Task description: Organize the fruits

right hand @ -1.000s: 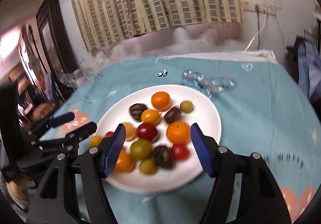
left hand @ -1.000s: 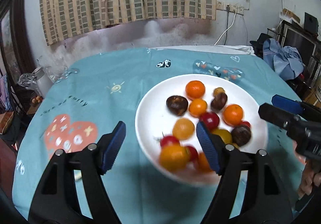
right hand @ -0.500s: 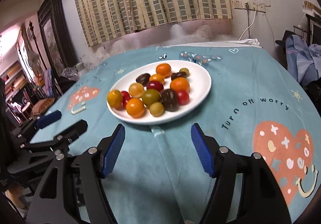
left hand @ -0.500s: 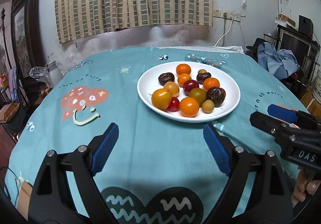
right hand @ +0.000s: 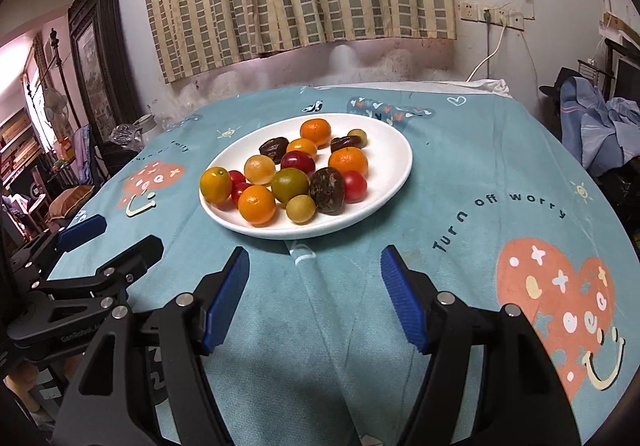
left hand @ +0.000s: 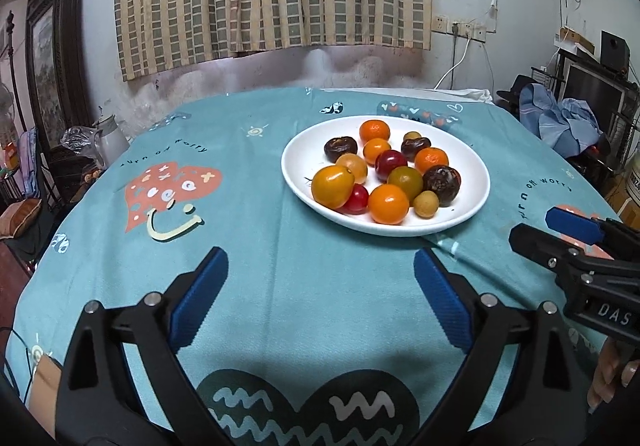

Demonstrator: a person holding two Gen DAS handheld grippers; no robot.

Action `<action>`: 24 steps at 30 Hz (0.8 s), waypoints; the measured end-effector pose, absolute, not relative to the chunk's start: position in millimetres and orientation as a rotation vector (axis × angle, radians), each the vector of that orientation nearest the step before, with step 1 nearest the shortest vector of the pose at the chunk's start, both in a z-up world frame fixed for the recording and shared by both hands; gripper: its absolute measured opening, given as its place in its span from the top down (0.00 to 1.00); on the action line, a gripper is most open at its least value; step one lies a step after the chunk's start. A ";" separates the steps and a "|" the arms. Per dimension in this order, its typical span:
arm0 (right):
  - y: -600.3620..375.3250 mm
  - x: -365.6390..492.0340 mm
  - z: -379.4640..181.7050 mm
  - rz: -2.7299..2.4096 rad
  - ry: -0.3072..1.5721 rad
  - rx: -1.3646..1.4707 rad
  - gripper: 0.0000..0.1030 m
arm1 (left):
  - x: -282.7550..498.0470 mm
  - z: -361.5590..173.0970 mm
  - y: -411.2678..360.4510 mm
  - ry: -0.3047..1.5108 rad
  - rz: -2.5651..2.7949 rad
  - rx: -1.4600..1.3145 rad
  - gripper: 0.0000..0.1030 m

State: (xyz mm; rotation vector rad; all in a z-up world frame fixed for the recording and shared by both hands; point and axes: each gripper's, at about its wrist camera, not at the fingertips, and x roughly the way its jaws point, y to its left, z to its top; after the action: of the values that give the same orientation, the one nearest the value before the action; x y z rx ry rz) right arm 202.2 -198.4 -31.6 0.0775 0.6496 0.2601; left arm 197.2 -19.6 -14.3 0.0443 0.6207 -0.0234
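A white plate (left hand: 472, 162) (right hand: 394, 144) sits mid-table holding several small fruits: oranges such as the near one (left hand: 388, 204) (right hand: 257, 205), red tomatoes, a green one (left hand: 405, 180) (right hand: 290, 185), dark brown ones and a large yellow-orange one (left hand: 333, 186) (right hand: 216, 185). My left gripper (left hand: 320, 296) hovers over bare cloth short of the plate, its jaws opening with nothing between them. My right gripper (right hand: 314, 300) is open and empty, also short of the plate. Each gripper shows at the edge of the other's view: the right gripper (left hand: 560, 238), the left gripper (right hand: 104, 242).
A teal printed tablecloth (left hand: 280, 254) covers the round table. A white kettle and plastic bags (left hand: 106, 142) stand beyond its left edge. Clothes lie piled on a chair (left hand: 560, 118) at the right. A checked curtain hangs on the far wall.
Both grippers have drawn back from over the plate to the near side of the table. The left jaws stand wider than before. The fruits lie where they were.
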 end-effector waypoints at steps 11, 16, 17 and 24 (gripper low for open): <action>-189.0 180.6 -21.1 0.207 0.553 0.048 0.01 | 193.8 -12.8 -21.5 0.676 -0.003 0.053 0.02; -177.8 179.5 -23.9 0.181 0.577 -0.039 0.01 | 195.6 -15.1 -25.9 0.674 0.072 0.158 0.02; -176.3 179.0 -24.1 0.179 0.577 -0.051 0.01 | 195.0 -14.9 -25.8 0.668 0.079 0.169 0.02; -182.2 180.6 -28.2 0.203 0.621 -0.017 0.01 | 189.9 -9.7 -25.1 0.634 0.076 0.180 0.02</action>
State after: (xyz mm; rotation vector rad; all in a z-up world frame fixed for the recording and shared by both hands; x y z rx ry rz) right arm 180.6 -182.2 -28.2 -0.0165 0.6206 0.2030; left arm 189.9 -25.1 -9.7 0.1800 0.6345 0.0759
